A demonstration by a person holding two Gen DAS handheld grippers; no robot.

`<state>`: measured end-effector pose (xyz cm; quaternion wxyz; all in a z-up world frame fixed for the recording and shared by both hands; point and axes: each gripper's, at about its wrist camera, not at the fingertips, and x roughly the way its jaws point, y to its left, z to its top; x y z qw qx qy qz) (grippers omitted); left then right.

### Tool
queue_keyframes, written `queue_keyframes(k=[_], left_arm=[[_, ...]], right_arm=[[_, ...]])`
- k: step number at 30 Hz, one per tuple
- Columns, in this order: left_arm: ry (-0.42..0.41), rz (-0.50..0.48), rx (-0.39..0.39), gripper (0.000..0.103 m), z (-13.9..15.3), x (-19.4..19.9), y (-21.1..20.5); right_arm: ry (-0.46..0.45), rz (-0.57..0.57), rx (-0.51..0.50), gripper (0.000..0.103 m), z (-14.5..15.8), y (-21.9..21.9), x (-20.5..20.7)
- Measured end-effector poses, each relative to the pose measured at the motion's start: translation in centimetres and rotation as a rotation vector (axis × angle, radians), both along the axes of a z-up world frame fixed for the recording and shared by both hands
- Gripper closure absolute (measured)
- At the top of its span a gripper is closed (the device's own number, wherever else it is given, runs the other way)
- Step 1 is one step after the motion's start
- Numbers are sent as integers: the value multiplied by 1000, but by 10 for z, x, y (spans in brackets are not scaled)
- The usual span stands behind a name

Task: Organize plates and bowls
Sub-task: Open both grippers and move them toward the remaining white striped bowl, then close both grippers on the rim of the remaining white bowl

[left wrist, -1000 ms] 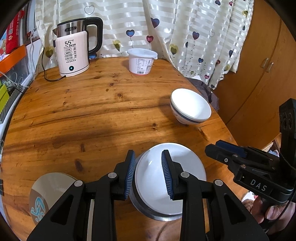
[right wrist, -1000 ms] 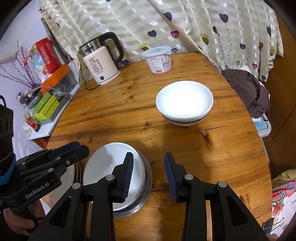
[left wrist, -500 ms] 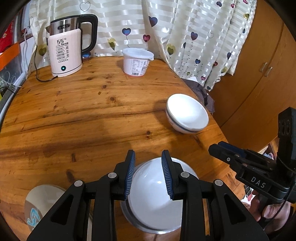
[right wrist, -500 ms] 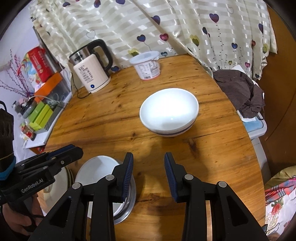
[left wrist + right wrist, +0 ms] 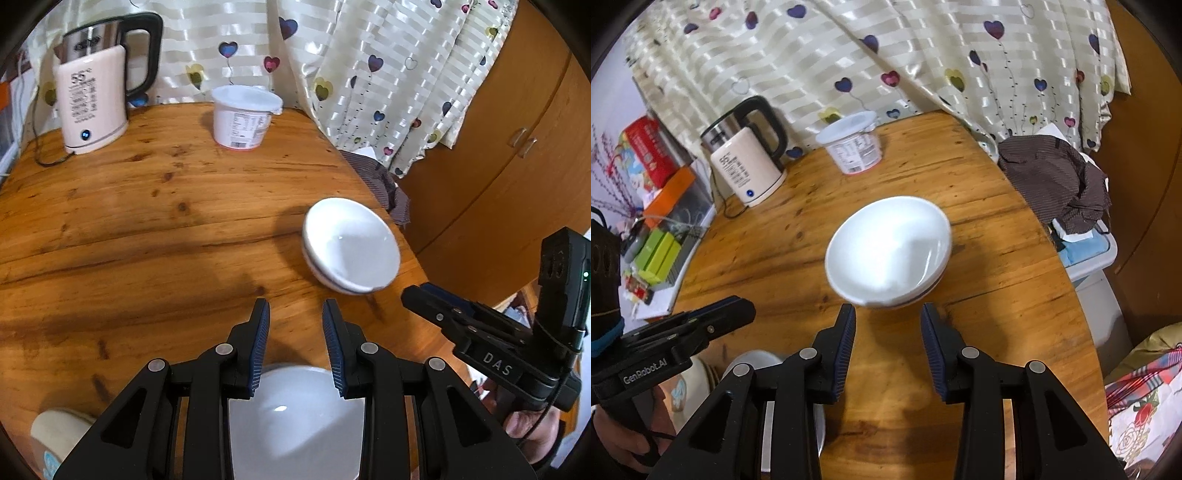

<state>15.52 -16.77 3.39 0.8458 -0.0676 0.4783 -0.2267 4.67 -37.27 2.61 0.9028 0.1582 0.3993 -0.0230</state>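
A white bowl with a dark band (image 5: 888, 251) stands upright on the round wooden table (image 5: 147, 221), near its right edge (image 5: 351, 247). My right gripper (image 5: 888, 332) hovers just short of the bowl's near rim, open, with nothing between its fingers. My left gripper (image 5: 295, 332) is open too and holds nothing. It hangs over a white dish nested in a steel plate (image 5: 295, 406) at the table's near edge. A patterned plate (image 5: 59, 435) lies at the near left. Each gripper shows in the other's view (image 5: 413, 297) (image 5: 746, 306).
A pink electric kettle (image 5: 92, 99) and a lidded white tub (image 5: 243, 114) stand at the back by the heart-print curtain. A brown cloth (image 5: 1056, 181) lies on a box off the table's right side. Boxes and clutter (image 5: 657, 251) sit to the left.
Both grippers have moved forward toward the banded bowl, which now looks larger and nearer. The nested dish has slid down under the fingers. Jaw gaps look the same.
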Motion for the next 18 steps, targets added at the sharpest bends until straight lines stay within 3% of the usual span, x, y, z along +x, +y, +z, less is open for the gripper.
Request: queue_keyframes(k=[18], left_arm=[[98, -25, -60, 72, -12, 43, -27]], right_arm=[[14, -50, 38, 67, -13, -30, 30]])
